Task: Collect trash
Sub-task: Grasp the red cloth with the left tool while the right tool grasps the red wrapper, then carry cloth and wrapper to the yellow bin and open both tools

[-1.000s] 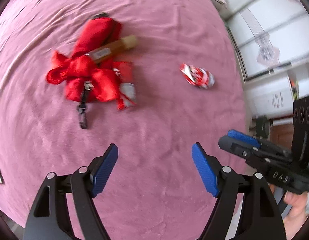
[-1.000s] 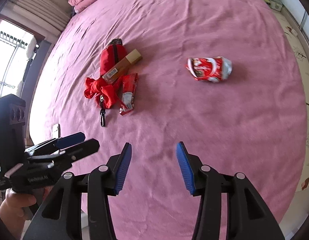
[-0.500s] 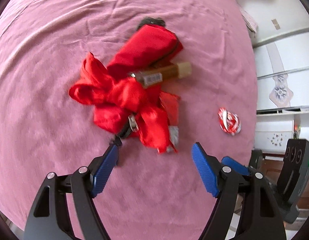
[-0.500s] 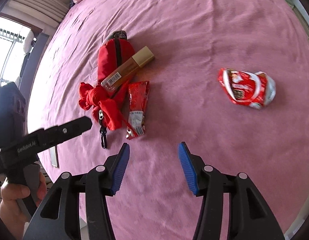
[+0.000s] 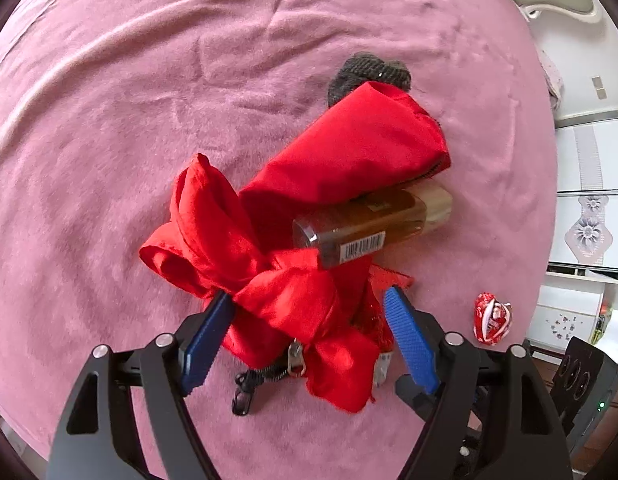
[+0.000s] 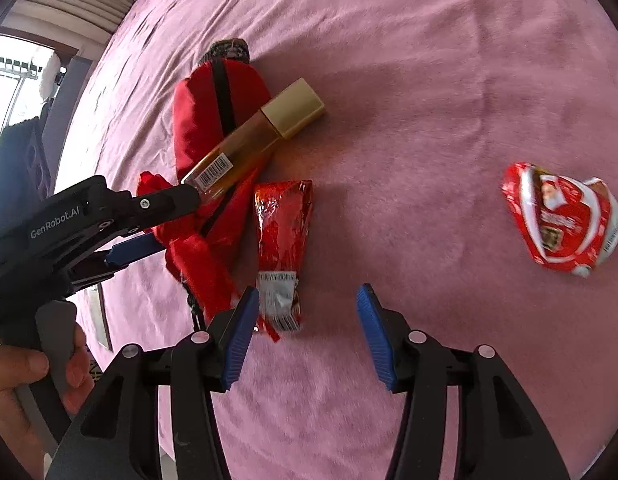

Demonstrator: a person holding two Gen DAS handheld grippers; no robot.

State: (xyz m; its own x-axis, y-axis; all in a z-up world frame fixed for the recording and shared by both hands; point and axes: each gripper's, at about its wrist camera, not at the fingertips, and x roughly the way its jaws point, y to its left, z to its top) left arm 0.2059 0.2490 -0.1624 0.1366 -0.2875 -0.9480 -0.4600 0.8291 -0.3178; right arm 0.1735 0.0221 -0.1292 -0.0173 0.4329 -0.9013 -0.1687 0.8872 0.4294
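**A:** On the pink bed (image 6: 429, 60) we're bringing the left gripper (image 5: 309, 336) down with its fingers spread wide around the knotted end of the red bag (image 5: 349, 160), not gripping anything yet. The right gripper (image 6: 305, 332) is open too, hovering just beside the flat red wrapper (image 6: 283, 240). The crumpled red-and-white wrapper (image 6: 561, 220) is sitting well apart, off to the right.

**B:** We're worrying about that glass bottle (image 6: 249, 144) though. It's lying loose on the bag, so if we tug the fabric it's probably rolling off.

**A:** Yeah, and the bag is thin, slippery cloth, so we're likely pinching just a fold. The flat wrapper is crinkly foil lying flush on fuzzy fleece, so our fingers could be skating over it or grabbing blanket. The bag's black clip (image 5: 245, 392) might be snagging too.
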